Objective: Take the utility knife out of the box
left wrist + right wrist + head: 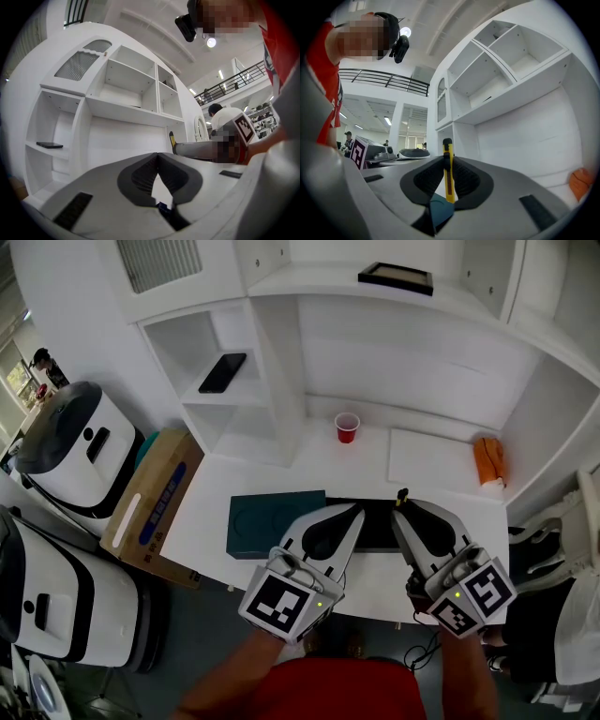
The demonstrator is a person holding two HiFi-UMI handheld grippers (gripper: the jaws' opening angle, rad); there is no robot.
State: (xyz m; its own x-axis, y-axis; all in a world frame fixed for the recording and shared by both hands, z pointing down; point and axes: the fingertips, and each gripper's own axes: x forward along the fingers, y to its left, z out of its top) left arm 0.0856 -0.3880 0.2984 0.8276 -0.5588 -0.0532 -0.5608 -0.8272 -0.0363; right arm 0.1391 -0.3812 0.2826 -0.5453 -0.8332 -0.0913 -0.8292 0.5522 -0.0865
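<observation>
- Head view: both grippers are held level over the near edge of the white tabletop [253, 474]. The black box [375, 526] lies under and between them, and a dark teal piece [272, 521], probably its lid, touches its left side. The right gripper [403, 514] carries the utility knife [403, 495], whose yellow and black end sticks up past the tips. The left gripper [354, 512] sits just beside it.
- Left gripper view: the left gripper [157, 155] has its fingers pressed together at the tips with nothing between them. The knife's end [171, 139] shows to the right, ahead of the other gripper.
- Right gripper view: the right gripper [446, 161] is pinching the utility knife [449, 180] between its pads. The knife stands upright and looks clear of the box.
- Judgement: the lift-out looks nearly done. The next move calls for a steady pinch on the thin handle while the knife is carried away from the box to bare tabletop.
</observation>
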